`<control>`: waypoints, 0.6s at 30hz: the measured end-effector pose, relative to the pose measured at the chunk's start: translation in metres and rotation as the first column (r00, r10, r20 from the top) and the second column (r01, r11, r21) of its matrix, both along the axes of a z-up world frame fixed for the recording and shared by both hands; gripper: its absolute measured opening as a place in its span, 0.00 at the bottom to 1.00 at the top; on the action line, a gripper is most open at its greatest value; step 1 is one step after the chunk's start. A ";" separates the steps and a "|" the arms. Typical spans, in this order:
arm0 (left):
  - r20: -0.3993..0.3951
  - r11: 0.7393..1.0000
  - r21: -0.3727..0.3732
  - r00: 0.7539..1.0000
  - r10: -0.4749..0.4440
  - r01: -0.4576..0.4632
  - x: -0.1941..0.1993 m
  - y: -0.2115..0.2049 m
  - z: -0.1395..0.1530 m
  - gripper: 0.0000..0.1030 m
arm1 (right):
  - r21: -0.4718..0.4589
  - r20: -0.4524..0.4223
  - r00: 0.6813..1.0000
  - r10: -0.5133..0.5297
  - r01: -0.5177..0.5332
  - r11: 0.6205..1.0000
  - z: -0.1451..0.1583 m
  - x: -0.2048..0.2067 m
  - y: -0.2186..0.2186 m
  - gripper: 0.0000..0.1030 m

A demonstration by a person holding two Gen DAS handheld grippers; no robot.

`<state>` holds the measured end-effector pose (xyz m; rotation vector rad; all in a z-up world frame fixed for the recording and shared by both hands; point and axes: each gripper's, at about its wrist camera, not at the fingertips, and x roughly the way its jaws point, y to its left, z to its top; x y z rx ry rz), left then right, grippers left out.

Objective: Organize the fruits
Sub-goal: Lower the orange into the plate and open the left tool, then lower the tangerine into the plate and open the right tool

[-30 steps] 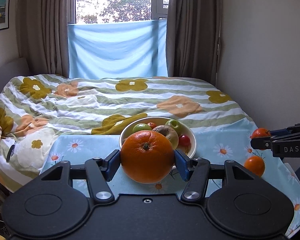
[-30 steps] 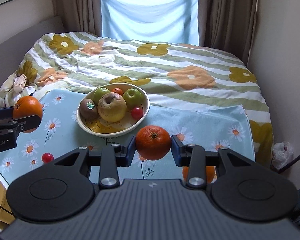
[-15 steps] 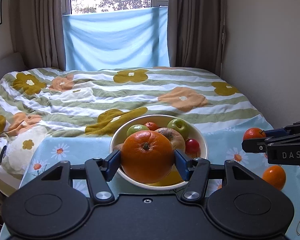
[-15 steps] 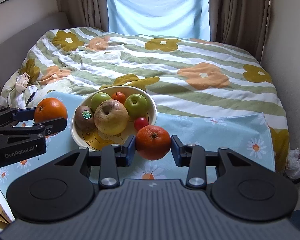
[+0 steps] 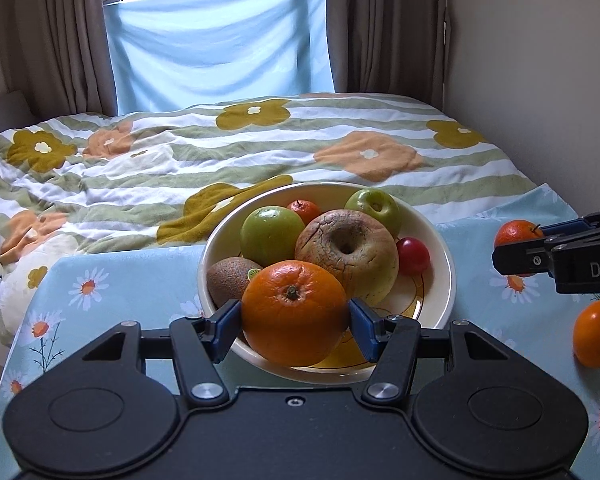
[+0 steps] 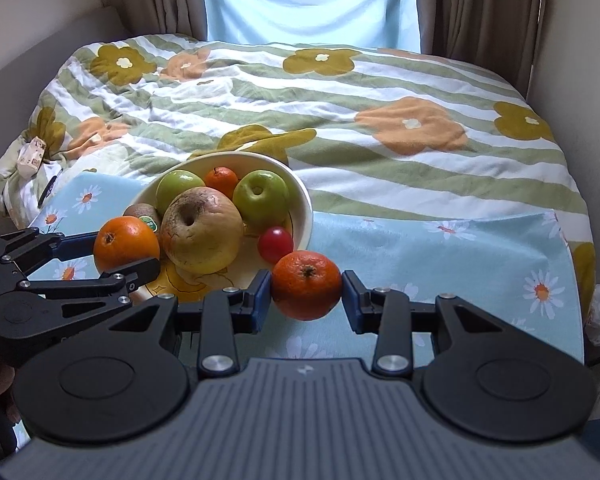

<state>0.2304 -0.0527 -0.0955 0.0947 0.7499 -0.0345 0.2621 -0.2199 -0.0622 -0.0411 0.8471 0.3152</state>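
The bowl (image 5: 440, 248) sits at the bed's near edge on a daisy-print cloth (image 5: 112, 276) and already holds a big wrinkled apple (image 5: 346, 252), two green apples, a kiwi, a small tangerine and a cherry tomato. Judging by this, most of the sorting is done; three fruits remain outside.

The left gripper (image 5: 294, 314) is clamped on a large orange (image 5: 294, 312), poised over the bowl's six o'clock rim. The right gripper (image 6: 306, 286) is clamped on a smaller mandarin (image 6: 306, 284), just beyond the bowl's four o'clock edge. One loose orange fruit (image 5: 596, 332) lies on the cloth at the bowl's four o'clock.
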 end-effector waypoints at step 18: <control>0.058 1.000 0.011 0.998 0.013 -0.014 -0.031 0.010 0.034 0.96 | 0.000 0.011 0.998 0.059 -0.059 0.998 0.007 0.006 0.017 0.51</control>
